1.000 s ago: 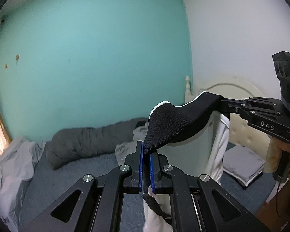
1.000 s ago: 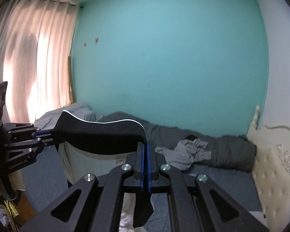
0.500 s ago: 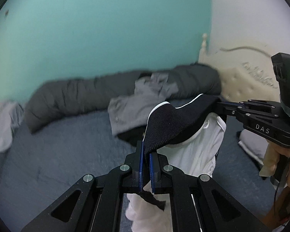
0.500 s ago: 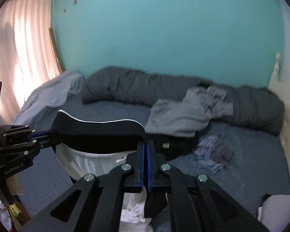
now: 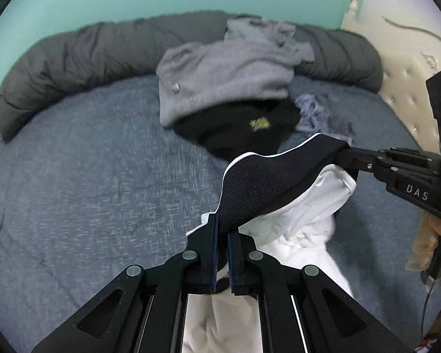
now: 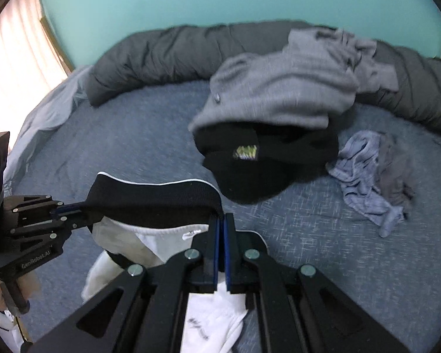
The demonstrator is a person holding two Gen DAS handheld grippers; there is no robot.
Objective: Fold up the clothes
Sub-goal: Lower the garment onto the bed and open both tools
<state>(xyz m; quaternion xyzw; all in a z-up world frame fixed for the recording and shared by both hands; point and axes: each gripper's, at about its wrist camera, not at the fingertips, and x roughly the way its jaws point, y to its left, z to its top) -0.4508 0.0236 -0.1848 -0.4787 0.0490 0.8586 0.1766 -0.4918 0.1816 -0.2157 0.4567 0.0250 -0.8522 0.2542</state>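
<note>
The left tool is clamped on one end of a black ribbed waistband, and the right tool is clamped on the other end, so the band runs taut and roughly level from tool to tool, its long axis crosswise between them. A thin white line edges its upper rim. Below the band the white garment hangs down in loose folds; its lower part is cut off by the tool bodies, so I cannot tell whether it touches the bed. Further out on the blue bed lie a black garment with a yellow mark, a grey garment partly over it, and a small crumpled bluish cloth, all blurred. A dark grey rolled duvet lies along the teal wall
</note>
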